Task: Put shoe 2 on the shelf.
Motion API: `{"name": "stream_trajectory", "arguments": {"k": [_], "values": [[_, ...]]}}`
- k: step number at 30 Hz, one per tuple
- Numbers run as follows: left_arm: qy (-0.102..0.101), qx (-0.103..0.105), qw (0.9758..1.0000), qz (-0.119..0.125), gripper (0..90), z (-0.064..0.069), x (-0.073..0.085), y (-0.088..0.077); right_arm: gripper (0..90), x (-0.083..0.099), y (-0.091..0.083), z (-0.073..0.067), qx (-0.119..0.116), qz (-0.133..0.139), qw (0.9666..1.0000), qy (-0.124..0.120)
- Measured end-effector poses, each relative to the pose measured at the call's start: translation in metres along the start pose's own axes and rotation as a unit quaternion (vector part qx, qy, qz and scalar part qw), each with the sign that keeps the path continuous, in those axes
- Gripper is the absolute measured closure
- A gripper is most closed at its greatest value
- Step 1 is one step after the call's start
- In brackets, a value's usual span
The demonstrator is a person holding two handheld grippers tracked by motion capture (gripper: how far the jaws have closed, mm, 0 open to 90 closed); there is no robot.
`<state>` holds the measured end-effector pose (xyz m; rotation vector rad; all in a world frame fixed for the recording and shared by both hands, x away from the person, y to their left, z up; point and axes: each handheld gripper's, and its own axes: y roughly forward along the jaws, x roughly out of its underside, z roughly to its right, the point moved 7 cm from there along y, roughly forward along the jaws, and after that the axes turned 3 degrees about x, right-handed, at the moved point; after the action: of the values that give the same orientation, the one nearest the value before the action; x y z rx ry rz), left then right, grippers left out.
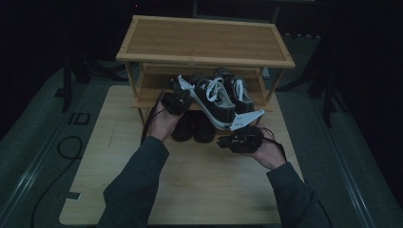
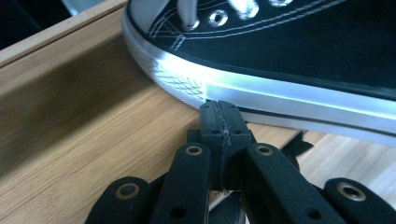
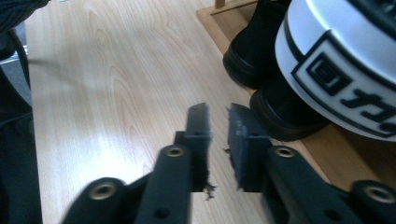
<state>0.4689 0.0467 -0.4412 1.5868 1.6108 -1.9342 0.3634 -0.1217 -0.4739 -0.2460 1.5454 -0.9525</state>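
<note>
Two black sneakers (image 1: 222, 97) with white laces sit on the rack's (image 1: 204, 35) middle shelf; the left gripper (image 2: 219, 122), fingers clenched on nothing, has the nearer sneaker's white sole just beyond its tips, while the right gripper (image 3: 218, 126), fingers slightly parted and empty, hovers over the bench (image 3: 116, 93) beside the sneaker's heel

**Shoes on a rack, a hand-held gripper at each side**

A shoe rack (image 1: 204, 40) stands at the far end of the worktop (image 1: 190, 180). A pair of sneakers (image 1: 218, 97) sits on its middle shelf, their heels jutting over the front edge. Beneath them, a pair of boots (image 1: 192, 127) stands on the bottom level. The left hand-held gripper (image 1: 177, 97) lies left of the sneakers; the right hand-held gripper (image 1: 240, 138) lies before them, just right of the boots.
</note>
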Motion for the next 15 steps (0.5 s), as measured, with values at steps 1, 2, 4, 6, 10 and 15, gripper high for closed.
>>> {"name": "stream_trajectory", "arguments": {"k": [1,2,4,6,10,15], "values": [[0.004,-0.006,1.0,-0.001,90.0,-0.001,0.0,0.001,82.4,0.001,0.0,0.001,0.006,-0.003,1.0,-0.001],[0.002,-0.007,1.0,0.0,90.0,-0.001,0.0,0.003,83.6,0.001,0.0,0.001,0.013,-0.007,0.9999,-0.002],[0.001,-0.014,0.9999,-0.003,90.0,-0.002,0.0,0.005,84.0,0.003,0.001,0.003,0.019,-0.012,0.9997,-0.004],[-0.01,-0.008,0.9999,0.002,90.0,-0.005,0.0,0.006,84.0,0.003,0.001,0.004,0.023,-0.013,0.9996,-0.005],[-0.022,-0.013,0.9996,0.008,90.0,-0.008,-0.001,0.009,84.0,0.0,-0.001,0.005,0.028,-0.002,0.9996,-0.004],[-0.034,-0.018,0.9992,0.01,90.0,-0.013,-0.002,0.012,84.9,-0.006,-0.005,-0.001,0.027,0.03,0.9992,-0.007]]}}
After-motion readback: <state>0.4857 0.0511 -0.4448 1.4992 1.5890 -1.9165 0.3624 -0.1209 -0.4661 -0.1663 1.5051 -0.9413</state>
